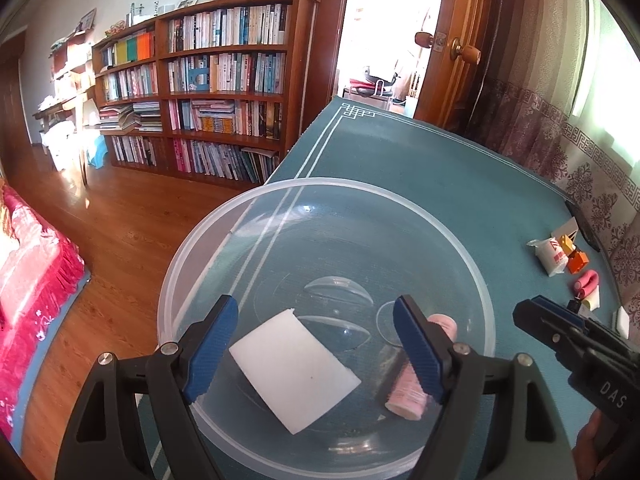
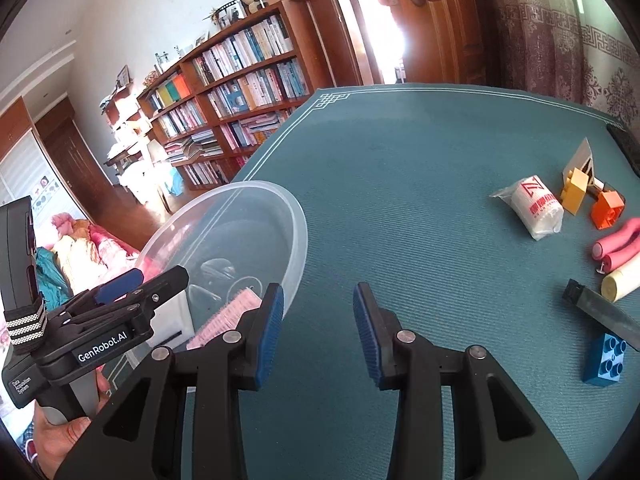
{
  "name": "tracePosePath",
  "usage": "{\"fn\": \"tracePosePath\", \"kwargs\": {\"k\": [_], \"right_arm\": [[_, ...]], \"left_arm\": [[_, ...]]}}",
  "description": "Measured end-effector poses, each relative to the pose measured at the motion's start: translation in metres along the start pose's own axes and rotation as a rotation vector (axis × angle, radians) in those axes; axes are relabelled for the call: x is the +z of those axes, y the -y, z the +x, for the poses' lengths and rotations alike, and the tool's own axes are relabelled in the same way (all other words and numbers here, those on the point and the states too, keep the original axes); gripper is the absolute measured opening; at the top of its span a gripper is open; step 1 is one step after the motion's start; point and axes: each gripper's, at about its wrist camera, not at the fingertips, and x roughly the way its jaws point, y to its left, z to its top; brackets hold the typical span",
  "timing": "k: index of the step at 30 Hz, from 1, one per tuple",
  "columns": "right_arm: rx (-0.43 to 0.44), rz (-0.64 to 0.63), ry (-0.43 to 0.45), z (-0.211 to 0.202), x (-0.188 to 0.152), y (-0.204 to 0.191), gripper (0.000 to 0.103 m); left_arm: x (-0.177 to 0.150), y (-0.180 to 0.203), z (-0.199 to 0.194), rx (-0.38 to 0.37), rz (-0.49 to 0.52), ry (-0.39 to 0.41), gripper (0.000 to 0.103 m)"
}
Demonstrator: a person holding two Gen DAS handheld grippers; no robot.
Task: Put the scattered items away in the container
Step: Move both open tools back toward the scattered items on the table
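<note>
A clear plastic bowl stands at the left edge of the teal table, holding a white flat pad and a pink ribbed roll. My left gripper hovers open over the bowl with nothing in it. My right gripper is open and empty above bare cloth just right of the bowl. Scattered to its right lie a white packet, a yellow brick, an orange brick, a pink roller, a cream roller, a dark grey bar and a blue brick.
The teal cloth covers the table, whose left edge drops to a wooden floor. A bookcase and an open door stand beyond. A patterned curtain lines the right side. A dark flat object lies at the far right edge.
</note>
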Motion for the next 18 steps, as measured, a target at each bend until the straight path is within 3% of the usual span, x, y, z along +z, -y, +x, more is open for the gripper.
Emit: {"fn": "tracePosePath", "kwargs": {"k": [3, 8, 18], "right_arm": [[-0.018, 0.029, -0.002, -0.004, -0.006, 0.011, 0.041], [-0.056, 0.068, 0.027, -0.018, -0.013, 0.030, 0.054], [-0.131, 0.172, 0.062, -0.051, -0.031, 0.080, 0.054]], "left_arm": [[-0.001, 0.008, -0.001, 0.004, 0.015, -0.001, 0.084], [-0.001, 0.022, -0.004, 0.007, 0.043, -0.002, 0.085], [-0.001, 0.060, -0.007, -0.011, 0.101, -0.002, 0.085]]}}
